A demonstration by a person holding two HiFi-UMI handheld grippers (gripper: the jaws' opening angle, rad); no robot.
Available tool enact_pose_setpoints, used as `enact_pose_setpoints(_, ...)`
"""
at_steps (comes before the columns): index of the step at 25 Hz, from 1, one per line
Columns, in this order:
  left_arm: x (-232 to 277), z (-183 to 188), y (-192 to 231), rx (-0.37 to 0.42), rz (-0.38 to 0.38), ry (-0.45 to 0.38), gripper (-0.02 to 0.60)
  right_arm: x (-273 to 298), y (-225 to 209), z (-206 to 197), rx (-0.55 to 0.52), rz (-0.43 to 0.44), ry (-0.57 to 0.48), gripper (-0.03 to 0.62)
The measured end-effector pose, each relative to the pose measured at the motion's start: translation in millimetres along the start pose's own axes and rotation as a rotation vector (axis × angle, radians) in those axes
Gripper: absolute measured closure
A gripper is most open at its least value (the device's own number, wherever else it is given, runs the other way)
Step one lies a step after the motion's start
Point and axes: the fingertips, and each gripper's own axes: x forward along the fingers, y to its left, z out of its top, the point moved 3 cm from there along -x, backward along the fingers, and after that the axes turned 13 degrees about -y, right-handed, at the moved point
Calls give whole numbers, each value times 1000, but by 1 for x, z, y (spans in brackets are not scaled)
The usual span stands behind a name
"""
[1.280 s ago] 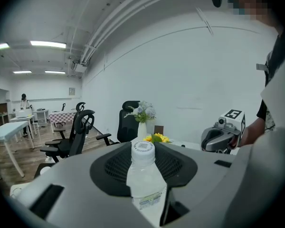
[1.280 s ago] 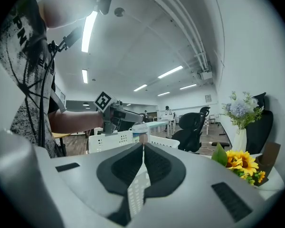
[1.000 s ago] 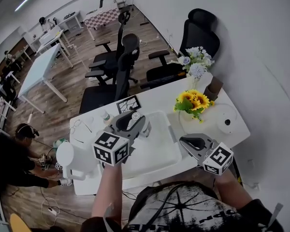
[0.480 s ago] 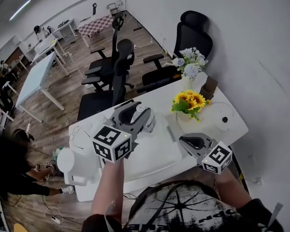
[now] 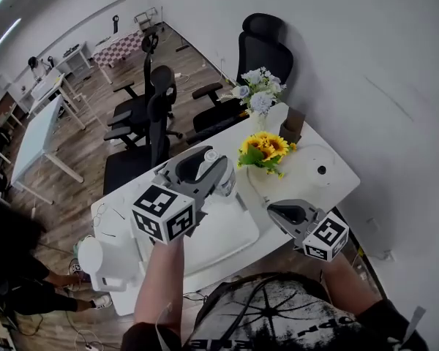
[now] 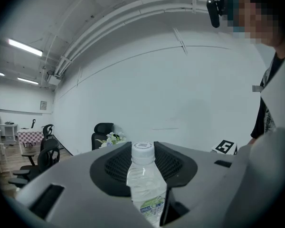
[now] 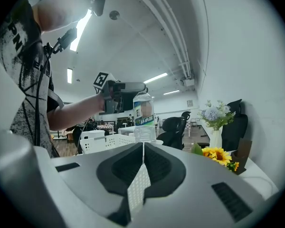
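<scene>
Left gripper (image 5: pixel 205 168) is clamping the bottle (image 6: pixel 145 184), holding it upright, clear above the table (image 5: pixel 329 189). Right gripper (image 7: pixel 142 175) is hanging closed and empty. Judged step: carrying. Next move calls for keeping the bottle upright.

Worktop: white and long (image 5: pixel 124 199), seen from above, with a wooden floor (image 5: pixel 73 148) around it.
Middle: there's a shallow white tray (image 5: pixel 230 234), lying flat and taking up most of the centre.
Right of the tray: sunflowers (image 5: pixel 262 146), just beside its far corner.
Far edge: a vase of pale flowers (image 5: pixel 257 97) stands upright, and a small brown box (image 5: pixel 292 125) stands near it.
Right end: a round white dish (image 5: pixel 331 180) with a dark knob at its middle.
Left end: a white basket (image 5: pixel 106 258); I can't tell whether it sits on the worktop or beside it.
Left of the tray: thin dark cables (image 5: pixel 108 216), loose on the surface.
</scene>
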Motion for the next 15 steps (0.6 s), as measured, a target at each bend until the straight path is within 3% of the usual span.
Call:
enact_pose_setpoints(5, 30, -2, -24, -8, -58, 8, 428, -30, -11, -1, 3, -55, 9, 569)
enact_pose_setpoints(15, 85, -14, -72, -34, -89, 1, 428, -88, -42, -1, 1, -86, 46, 569)
